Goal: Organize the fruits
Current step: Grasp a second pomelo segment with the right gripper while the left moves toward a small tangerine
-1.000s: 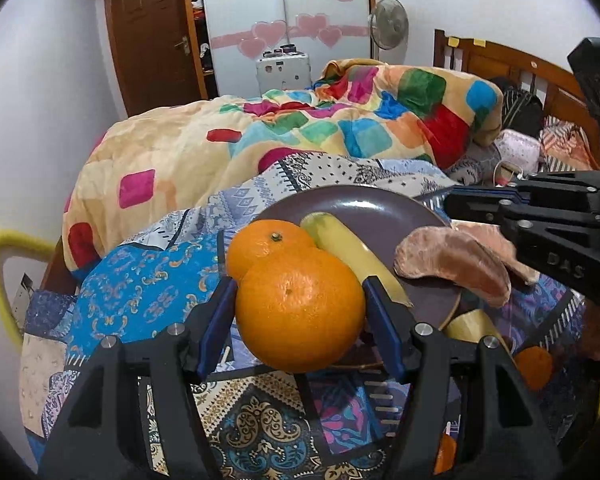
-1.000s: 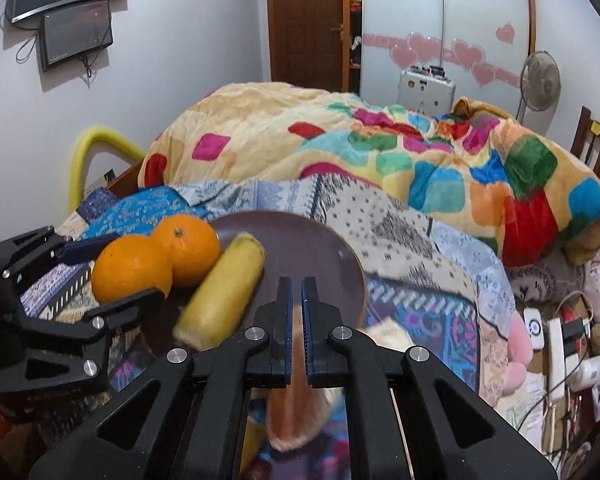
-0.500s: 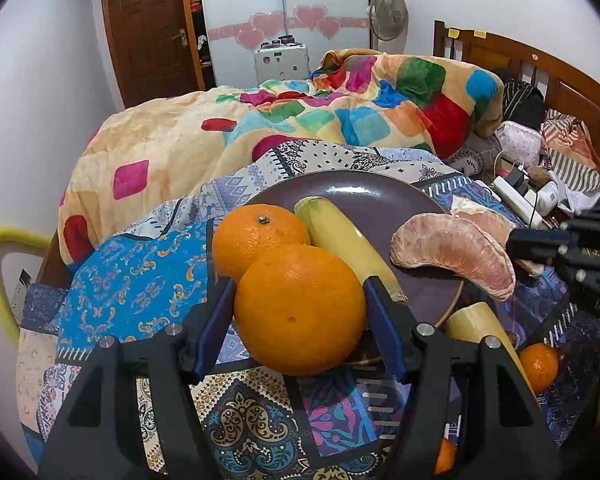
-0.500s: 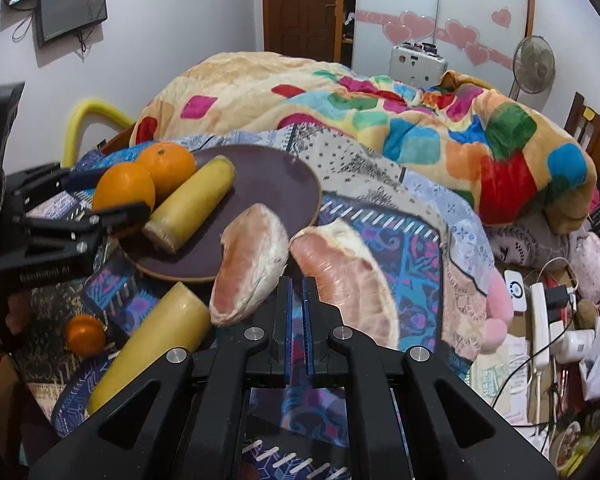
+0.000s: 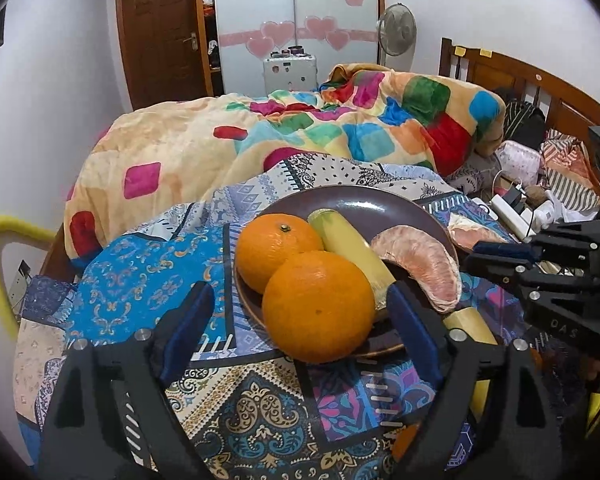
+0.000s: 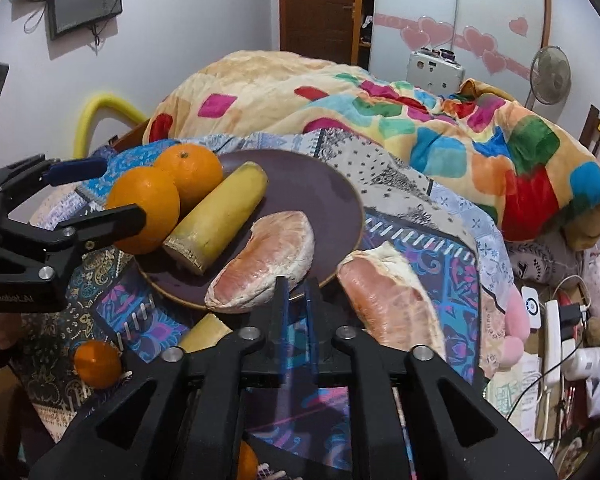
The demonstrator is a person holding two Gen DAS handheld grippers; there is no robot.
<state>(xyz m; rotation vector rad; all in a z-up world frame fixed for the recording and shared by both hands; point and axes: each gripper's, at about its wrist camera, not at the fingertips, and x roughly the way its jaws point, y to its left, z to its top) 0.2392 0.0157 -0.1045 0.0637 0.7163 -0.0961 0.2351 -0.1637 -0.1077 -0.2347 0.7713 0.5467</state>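
A dark purple plate on the patterned cloth holds two oranges, a yellow sugarcane piece and a pomelo segment. My left gripper is open, its blue pads apart on either side of the near orange, which rests on the plate's rim against the far orange. My right gripper is almost shut and empty, just behind the pomelo segment. A second pomelo segment lies on the cloth to the right.
A second cane piece and a small orange lie on the cloth near the plate's front. A colourful quilt is heaped behind. Chargers and cables lie at the right edge. A yellow tube stands at the left.
My left gripper opened and let the near orange rest on the plate. My right gripper left the pomelo segment on the plate, drew back and parted slightly.
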